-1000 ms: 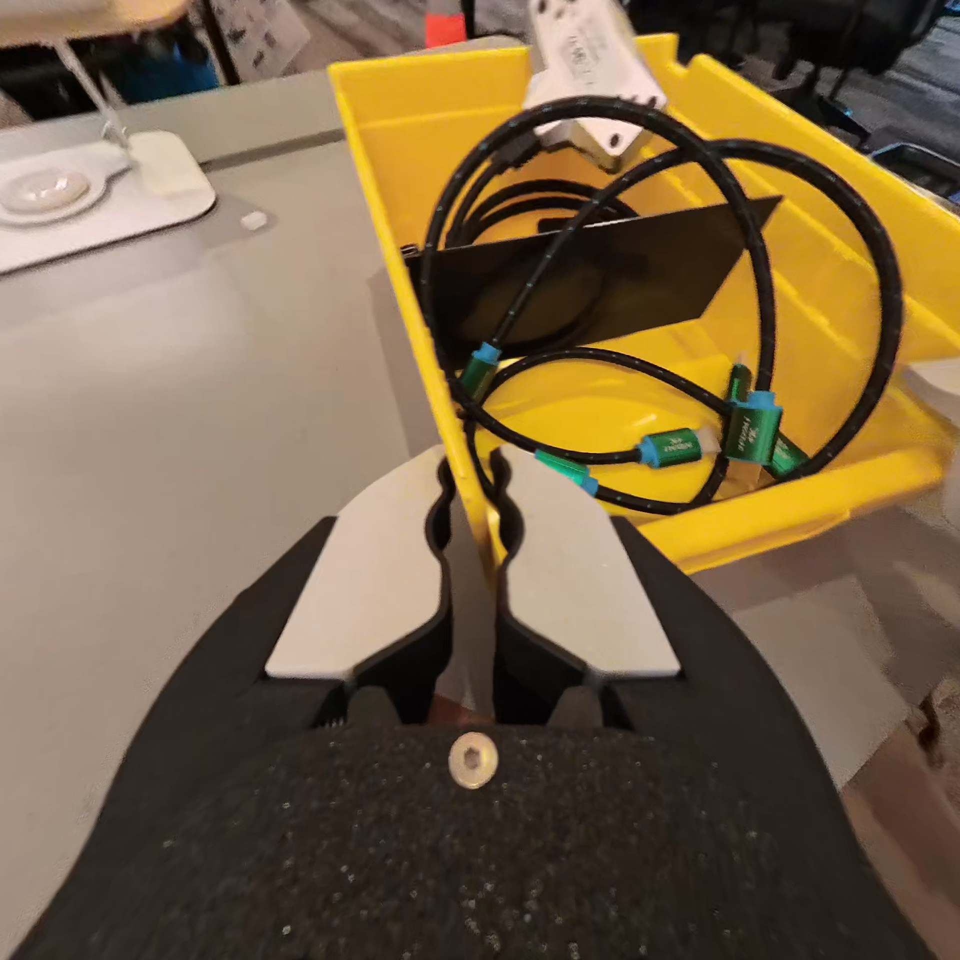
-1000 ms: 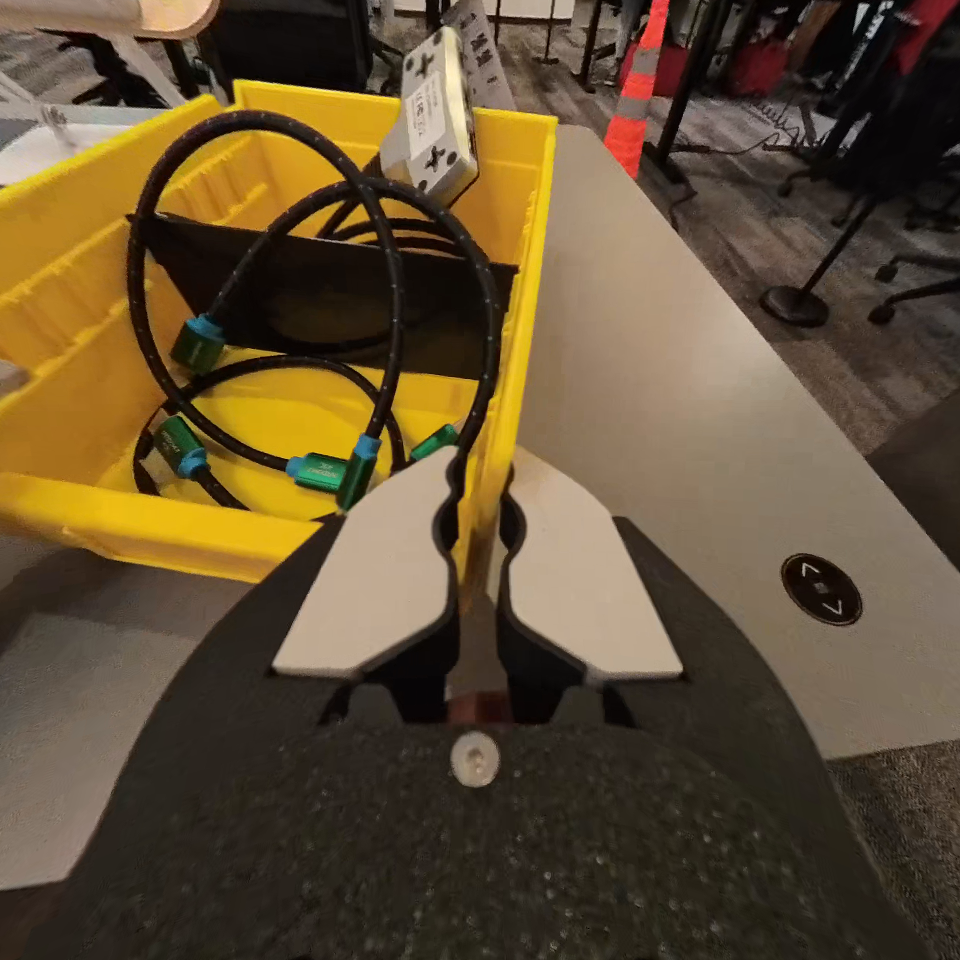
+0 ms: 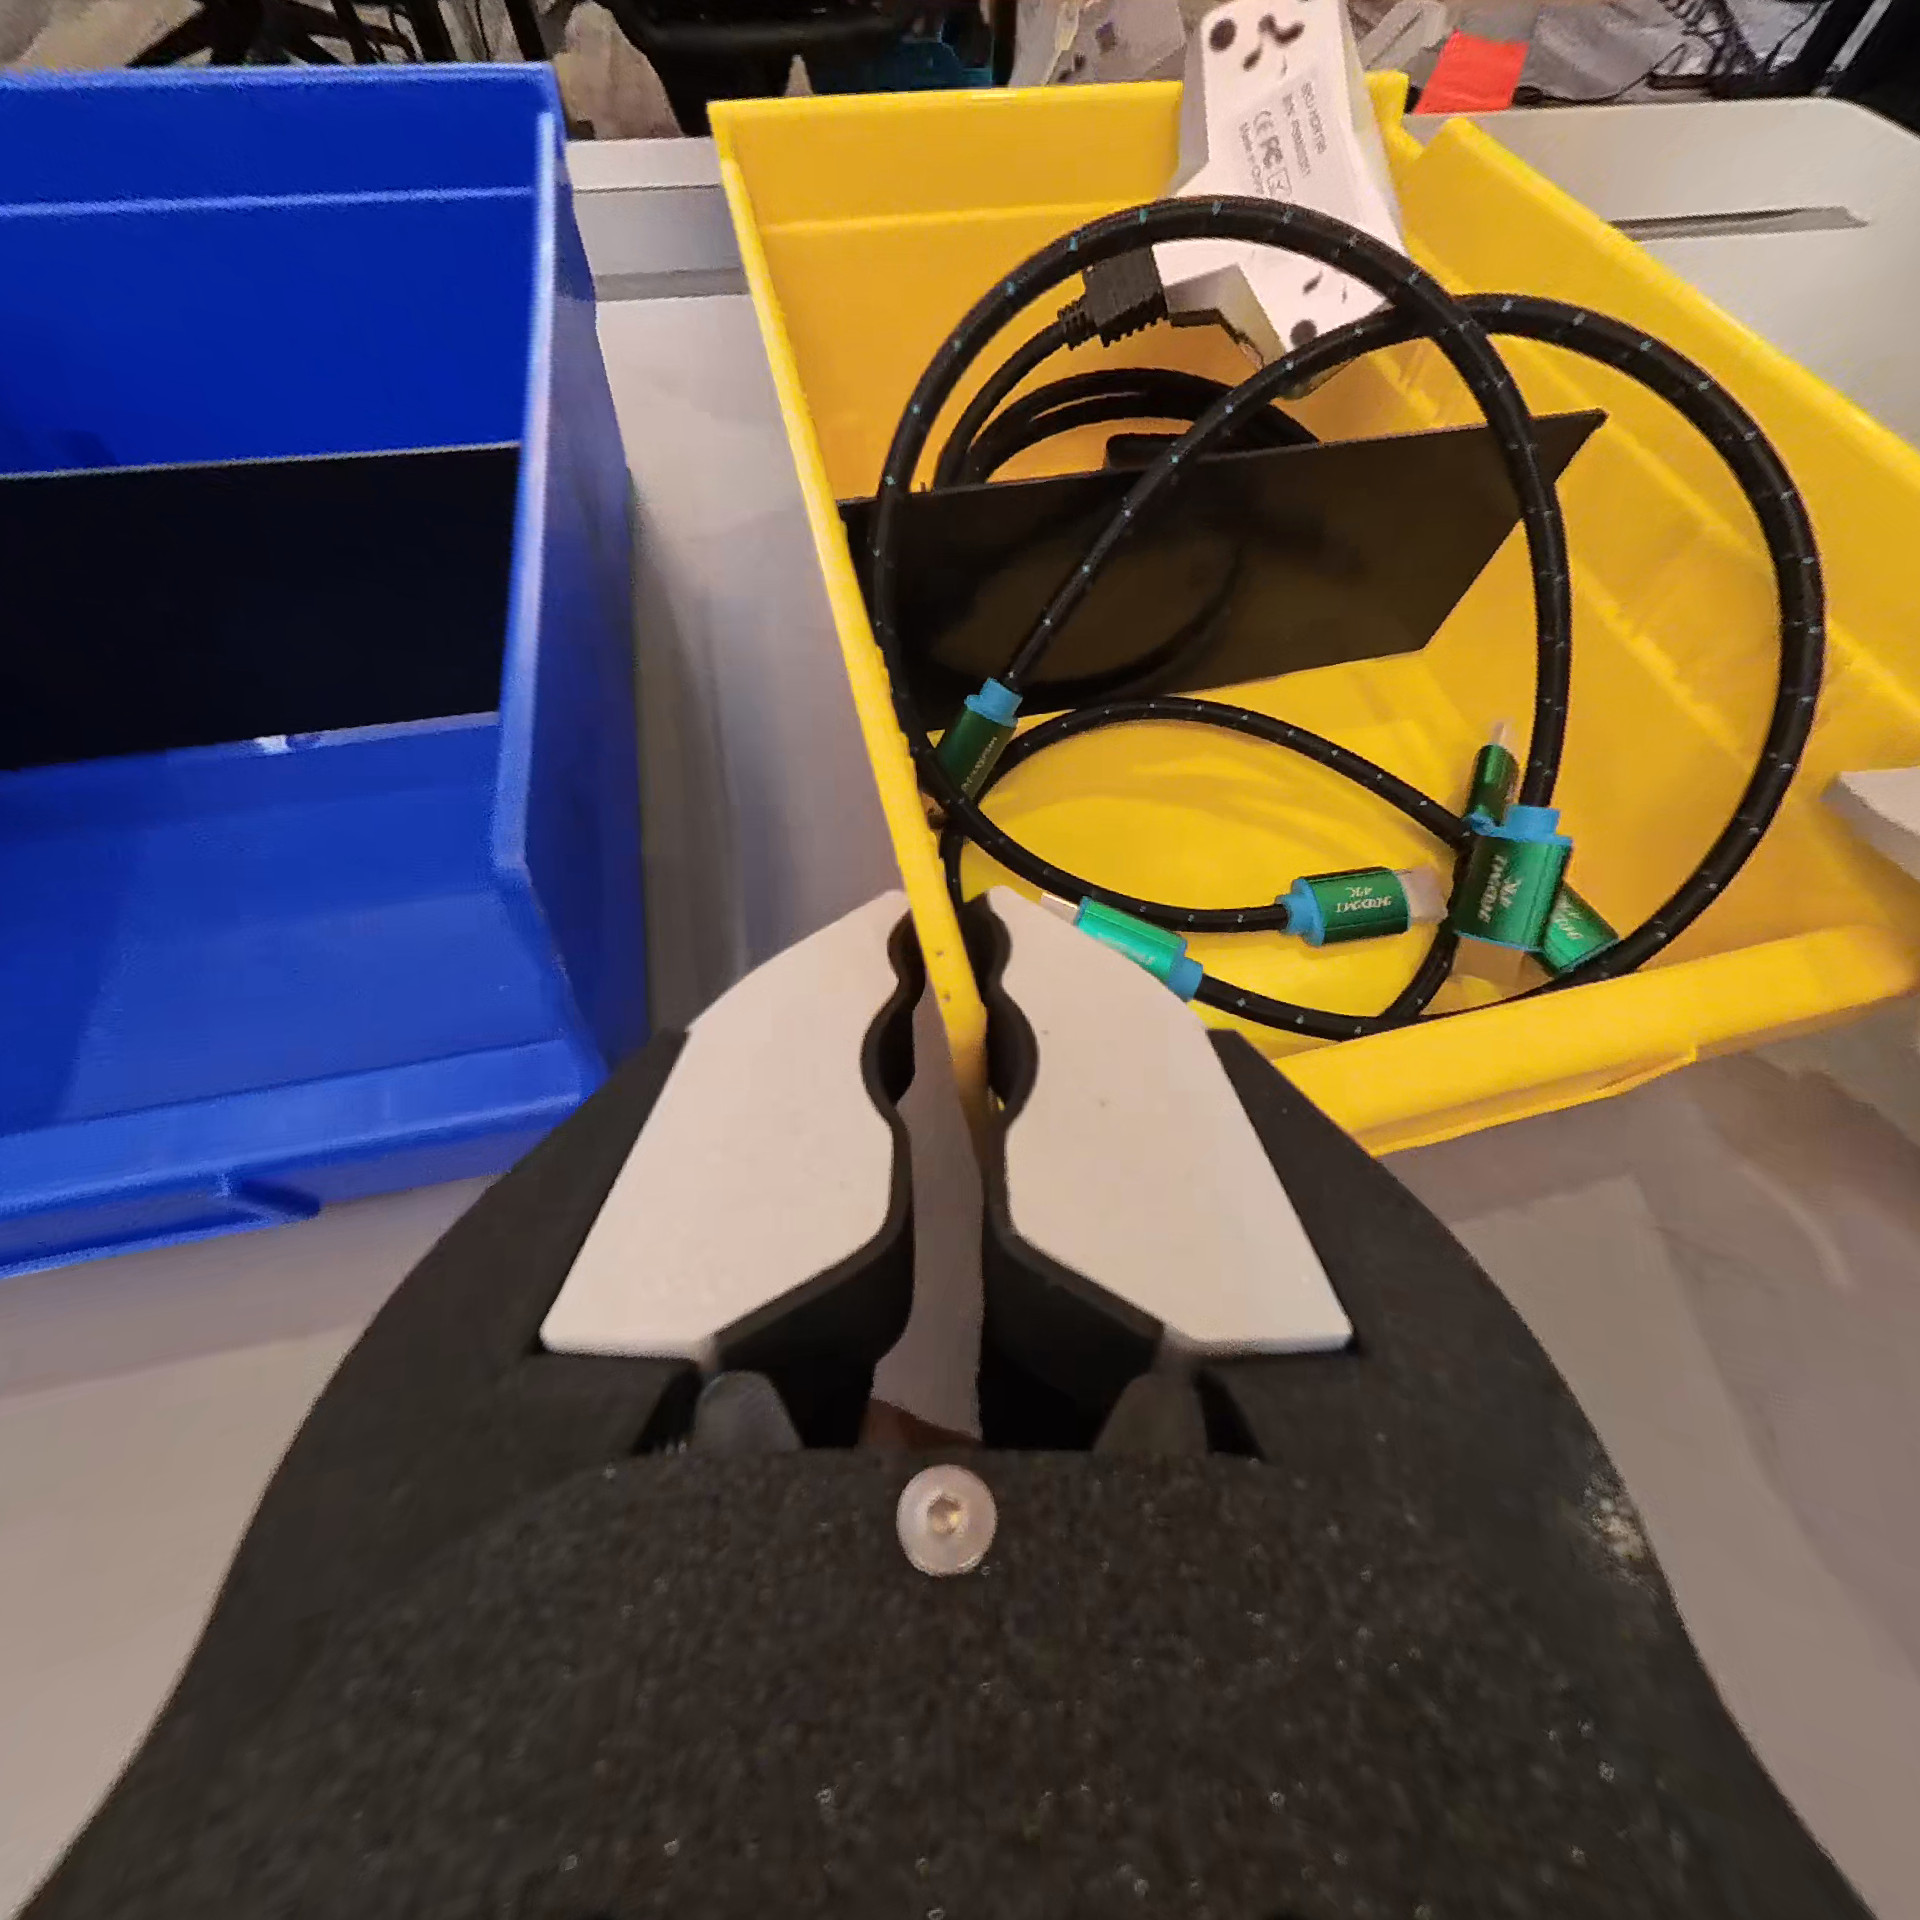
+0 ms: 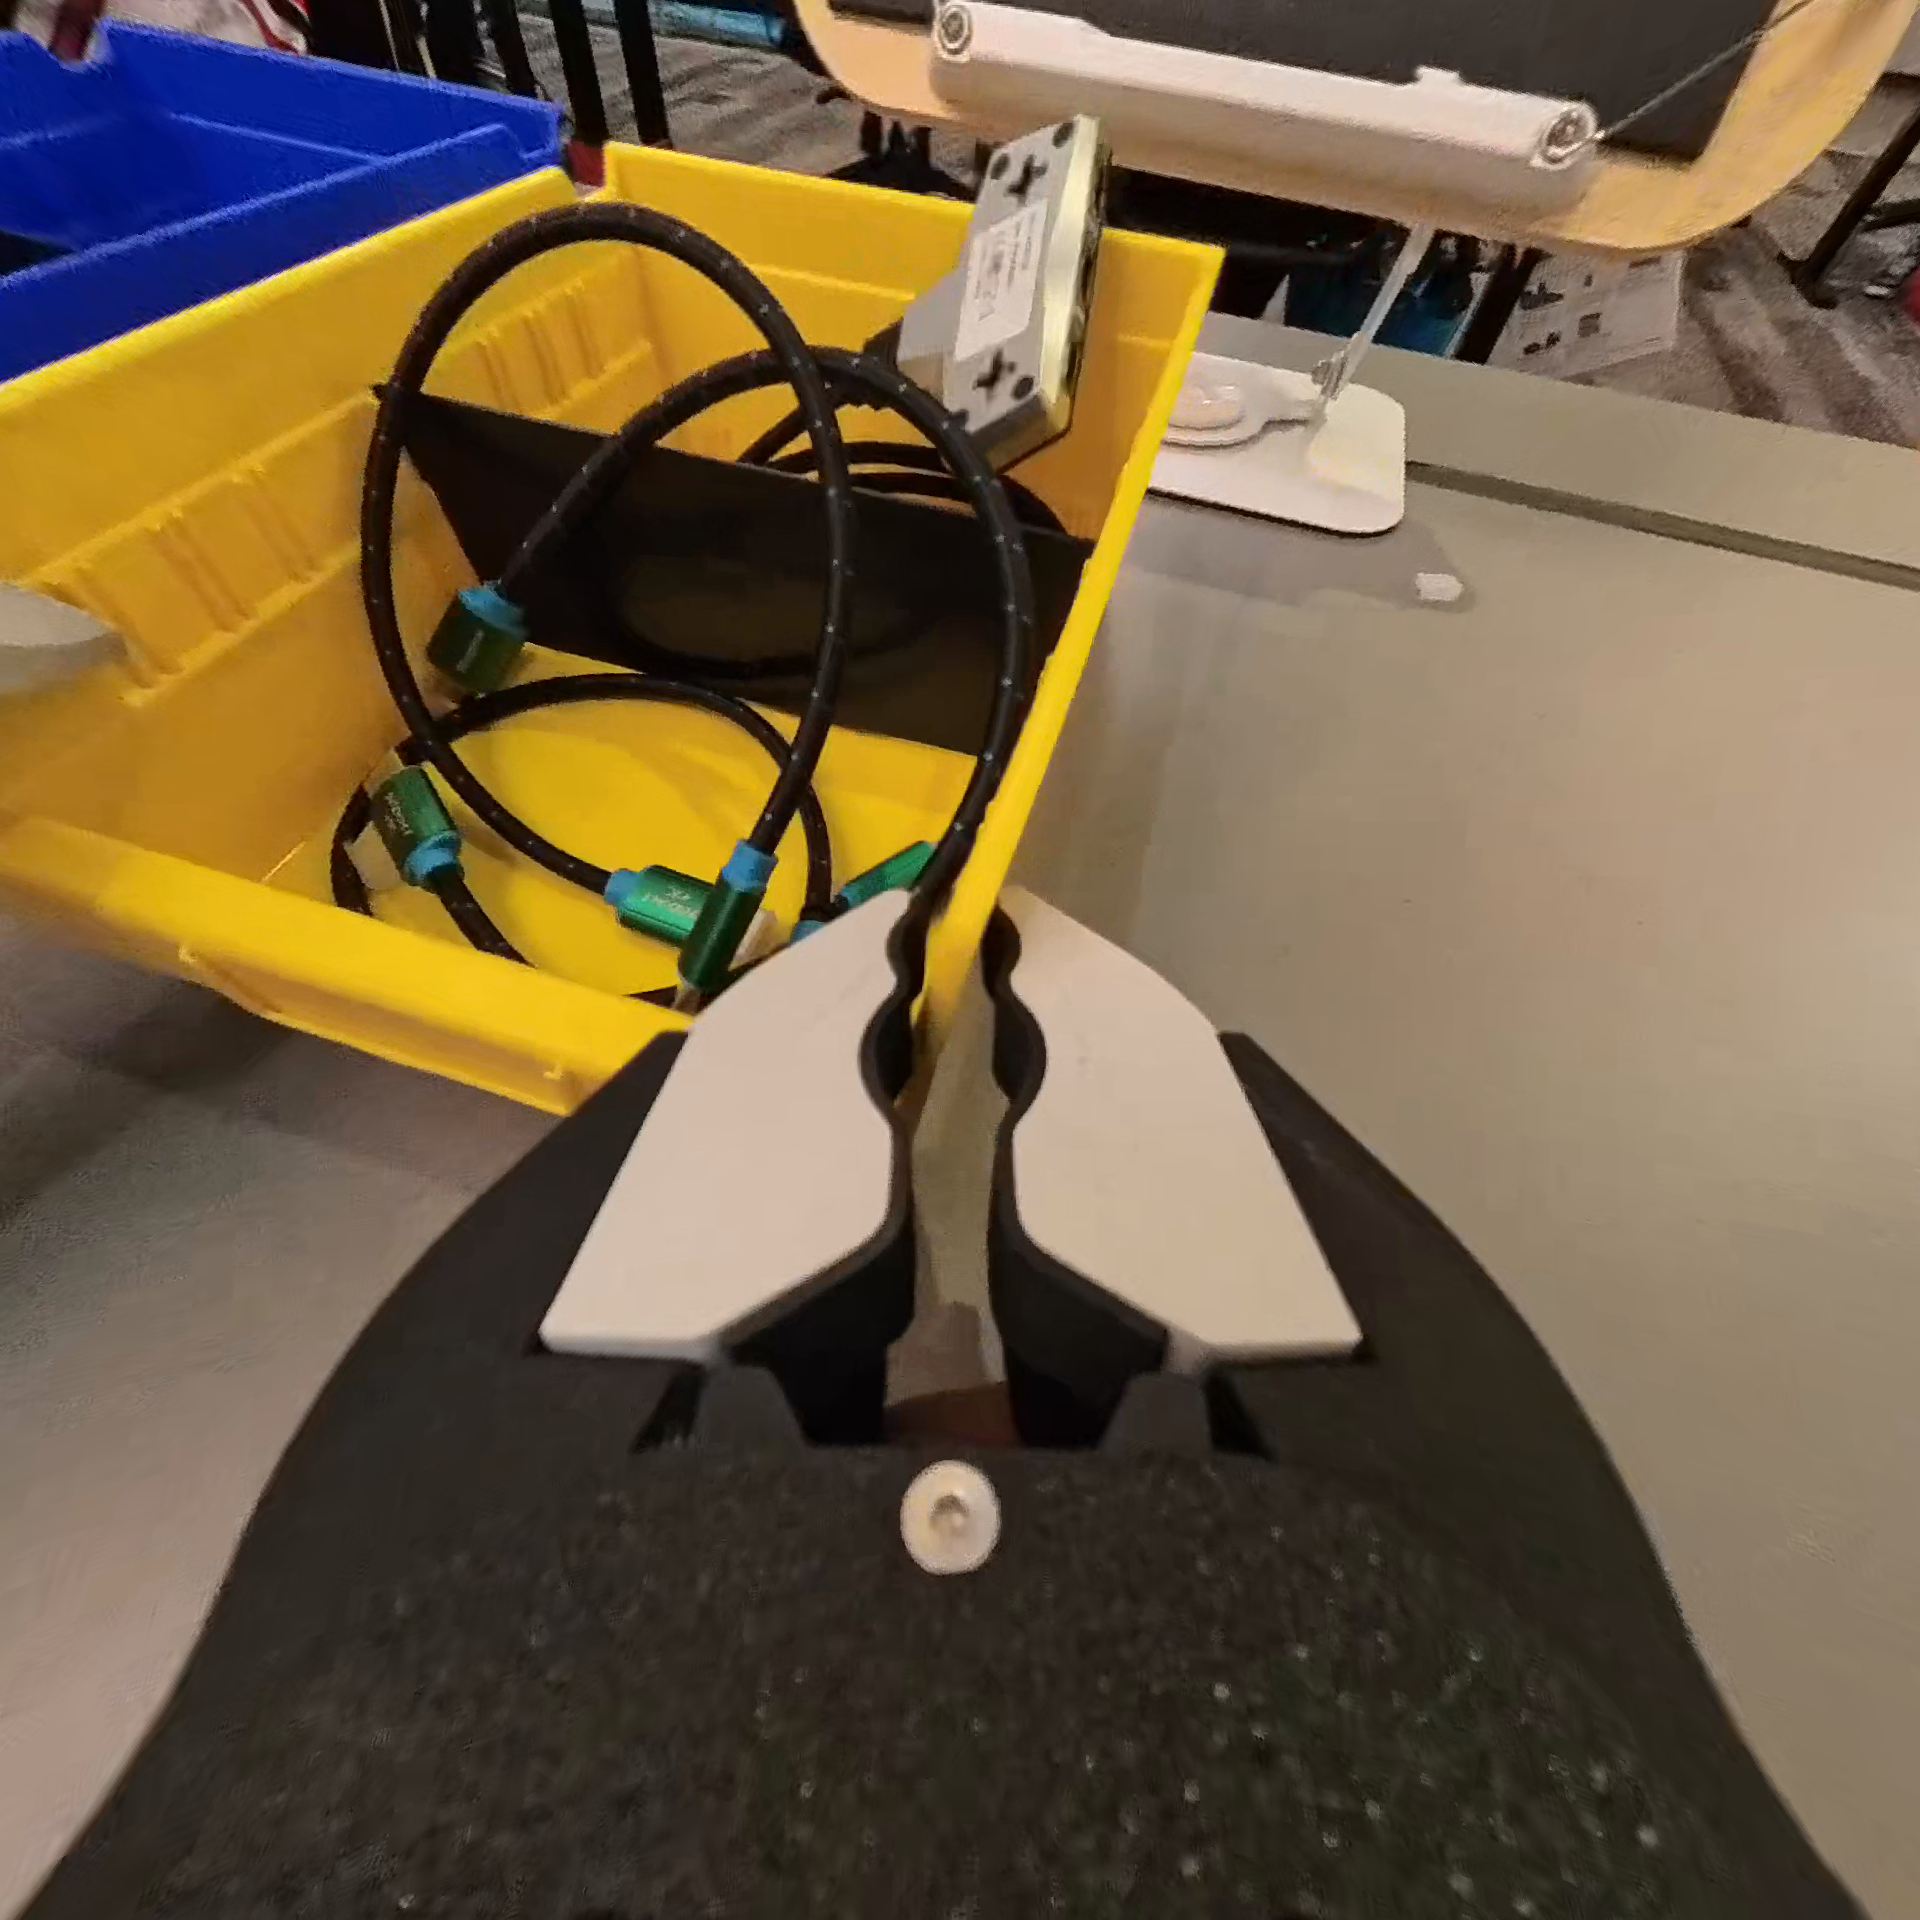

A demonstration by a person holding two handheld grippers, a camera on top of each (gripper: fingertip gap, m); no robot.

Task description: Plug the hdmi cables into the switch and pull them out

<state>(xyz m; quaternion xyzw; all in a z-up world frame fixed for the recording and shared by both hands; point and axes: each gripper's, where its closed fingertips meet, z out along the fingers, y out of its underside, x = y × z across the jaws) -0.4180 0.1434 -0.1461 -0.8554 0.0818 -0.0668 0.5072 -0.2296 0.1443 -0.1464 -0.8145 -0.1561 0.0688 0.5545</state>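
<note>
The left gripper [image 3: 951, 935] is clamped on the left side wall of the yellow bin [image 3: 1039, 270], and the right gripper [image 4: 951, 935] pinches the bin's right side wall. Ahead of both grippers, inside the bin, the braided black HDMI cables [image 3: 1558, 499] lie in loose coils, their green plugs [image 3: 1351, 906] scattered on the front compartment's floor. A black divider [image 3: 1299, 540] crosses the bin. The grey HDMI switch [image 4: 1013, 301] leans on the back wall, one cable plugged in. A blue bin [image 3: 270, 623] stands just left on the desk [image 4: 1507, 883]. A white stand base [image 4: 1288, 457] sits beyond.
</note>
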